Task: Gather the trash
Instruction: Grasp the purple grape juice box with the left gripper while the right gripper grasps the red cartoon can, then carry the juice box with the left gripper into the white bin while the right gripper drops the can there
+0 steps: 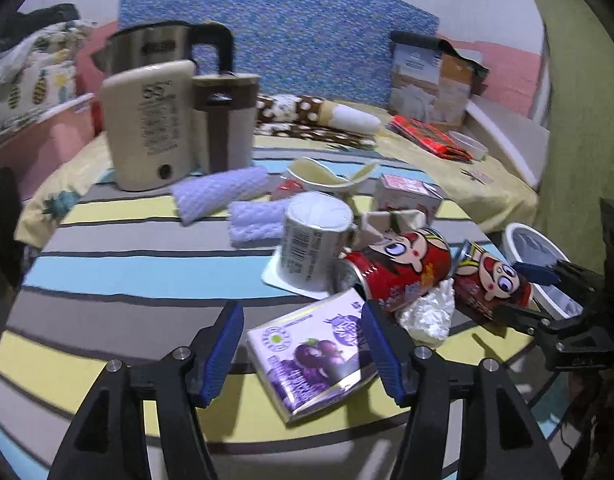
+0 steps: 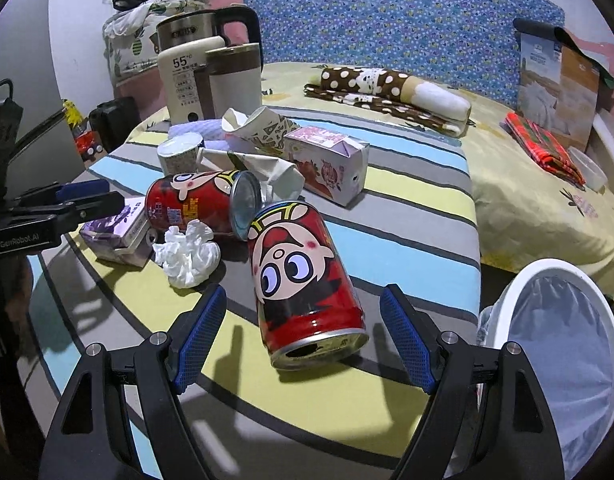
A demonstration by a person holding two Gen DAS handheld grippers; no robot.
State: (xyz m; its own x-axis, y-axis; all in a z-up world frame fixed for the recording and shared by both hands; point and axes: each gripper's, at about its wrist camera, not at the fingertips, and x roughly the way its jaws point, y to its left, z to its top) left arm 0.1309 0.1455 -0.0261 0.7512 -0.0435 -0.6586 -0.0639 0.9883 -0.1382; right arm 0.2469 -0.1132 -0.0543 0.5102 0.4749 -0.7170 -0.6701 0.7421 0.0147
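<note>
Crowding the striped tabletop (image 2: pixel 407 196) lay two red cans, one purple carton (image 1: pixel 315 354), one pink carton (image 2: pixel 331 164), a crumpled tissue (image 2: pixel 189 254) and a yogurt cup (image 1: pixel 313 236); kettles stood behind. Right gripper (image 2: pixel 303 338) hovered low, jaws spread wide around the nearer can (image 2: pixel 303 280), not touching. Left gripper (image 1: pixel 303 352) straddled the purple carton, jaws released. White-lined bin (image 2: pixel 563 352) stood just beside the table edge.

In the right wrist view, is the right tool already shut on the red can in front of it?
No. The right tool is open, its blue pads standing clear on either side of the red can lying on the striped cloth.
</note>
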